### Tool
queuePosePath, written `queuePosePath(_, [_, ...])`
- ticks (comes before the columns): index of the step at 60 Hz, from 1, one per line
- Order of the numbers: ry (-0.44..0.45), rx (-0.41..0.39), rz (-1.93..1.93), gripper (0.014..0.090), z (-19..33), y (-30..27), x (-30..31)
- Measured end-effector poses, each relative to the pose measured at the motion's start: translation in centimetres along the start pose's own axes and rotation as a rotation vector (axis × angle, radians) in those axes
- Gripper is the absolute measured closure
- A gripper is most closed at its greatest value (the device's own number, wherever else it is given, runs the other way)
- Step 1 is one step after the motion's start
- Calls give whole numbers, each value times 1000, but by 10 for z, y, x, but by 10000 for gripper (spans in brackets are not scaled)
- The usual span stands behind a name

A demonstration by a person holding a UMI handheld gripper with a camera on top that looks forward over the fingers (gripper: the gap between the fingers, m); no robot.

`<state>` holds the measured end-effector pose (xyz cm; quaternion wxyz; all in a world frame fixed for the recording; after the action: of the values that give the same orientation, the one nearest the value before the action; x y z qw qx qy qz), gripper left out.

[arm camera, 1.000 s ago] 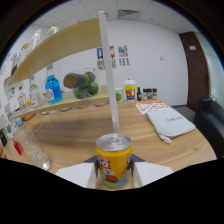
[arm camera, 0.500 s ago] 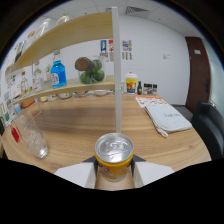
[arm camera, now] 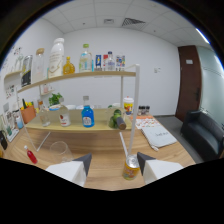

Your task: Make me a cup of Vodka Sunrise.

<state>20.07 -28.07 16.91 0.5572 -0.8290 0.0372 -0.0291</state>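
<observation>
1. The room is evenly and brightly lit from overhead; a ceiling light strip at about two o'clock glows as a pale streak.
2. The white wall reflects the light softly, with no hard glare.
3. Shadows are weak: only a faint darker patch lies on the wooden table beside the yellow can.
4. The wide-angle lens bends straight lines strongly; the shelf curves, and the ceiling arcs toward the rim.
5. A black ring closes the round view, thickest from four to eight o'clock.
6. Everything looks slightly soft; labels on the shelf bottles at ten o'clock cannot be read.
</observation>
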Motion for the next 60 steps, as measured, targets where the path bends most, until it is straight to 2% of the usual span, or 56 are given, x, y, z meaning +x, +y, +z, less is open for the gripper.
queuePosePath(6, [-30, 15, 18, 201, -21, -2, -46])
queuePosePath(15, [-97, -12, 25, 197, -38, 23, -113])
queuePosePath(23, [-107, -34, -12, 185, -37, 33, -151])
queuePosePath(33, [-160, 70, 17, 190, -16, -23, -201])
queuePosePath(47, [-192, 159, 11, 201, 52, -84, -261])
queuePosePath(52, [-176, 148, -5, 264, 81, -89, -271])
queuePosePath(60, [-119, 70, -16, 433, 120, -77, -274])
